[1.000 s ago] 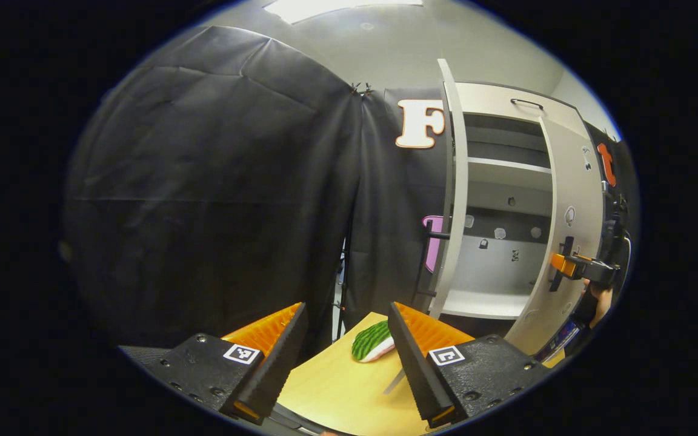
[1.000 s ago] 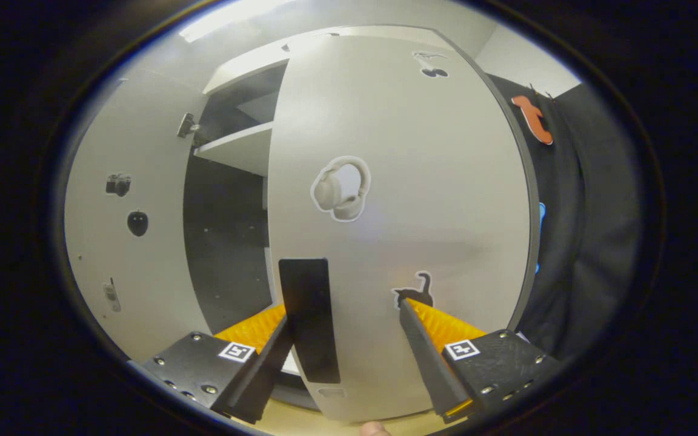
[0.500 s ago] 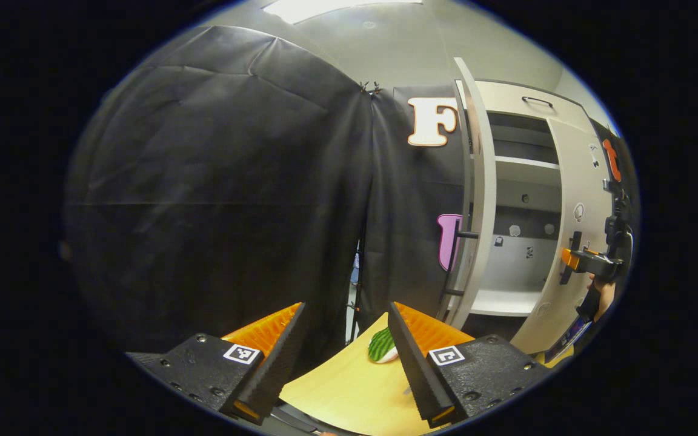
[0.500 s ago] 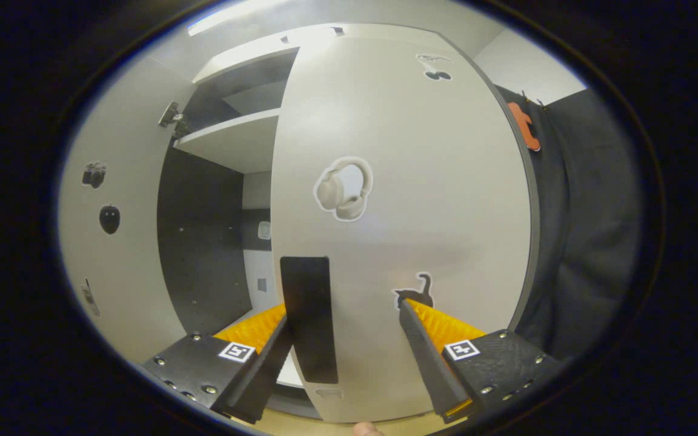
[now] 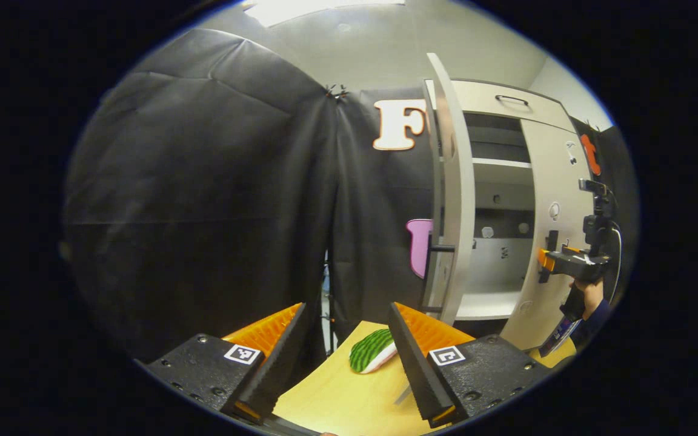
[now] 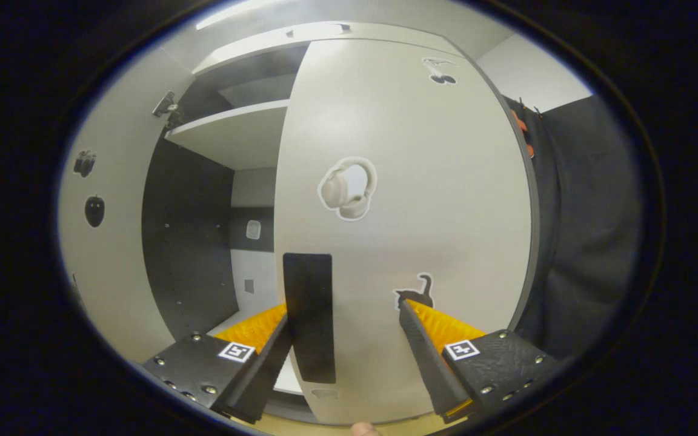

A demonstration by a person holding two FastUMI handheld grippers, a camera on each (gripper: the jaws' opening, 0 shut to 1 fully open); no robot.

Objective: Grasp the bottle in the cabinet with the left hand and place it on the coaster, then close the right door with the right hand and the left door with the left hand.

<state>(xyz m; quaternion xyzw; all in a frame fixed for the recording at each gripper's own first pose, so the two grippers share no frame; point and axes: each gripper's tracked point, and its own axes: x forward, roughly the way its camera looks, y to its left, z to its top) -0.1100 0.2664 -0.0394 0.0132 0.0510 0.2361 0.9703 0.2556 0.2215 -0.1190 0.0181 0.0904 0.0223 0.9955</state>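
My left gripper (image 5: 346,342) hangs open over the near end of the wooden table (image 5: 337,399), holding nothing. Just beyond its fingertips lies a green-striped piece shaped like a watermelon slice (image 5: 368,351). The white cabinet stands at the right, its left door (image 5: 453,194) swung out edge-on toward me. The right door (image 5: 552,242) is partly shut. A hand holds my right gripper (image 5: 546,260) against that door. In the right gripper view the right gripper (image 6: 346,339) is open against the right door (image 6: 409,200), its left finger beside the black handle (image 6: 308,315).
Past the door's edge I see the cabinet's shelf (image 6: 234,136) and dark interior (image 6: 188,242). The left door's inner face (image 6: 103,254) carries small stickers. Black cloth hangs to the left of the cabinet (image 5: 203,200) and to the right of the door (image 6: 579,230).
The right door has swung further toward shut with the right gripper on it, narrowing the gap between the doors. The left gripper swung a little right, then back left, staying open.
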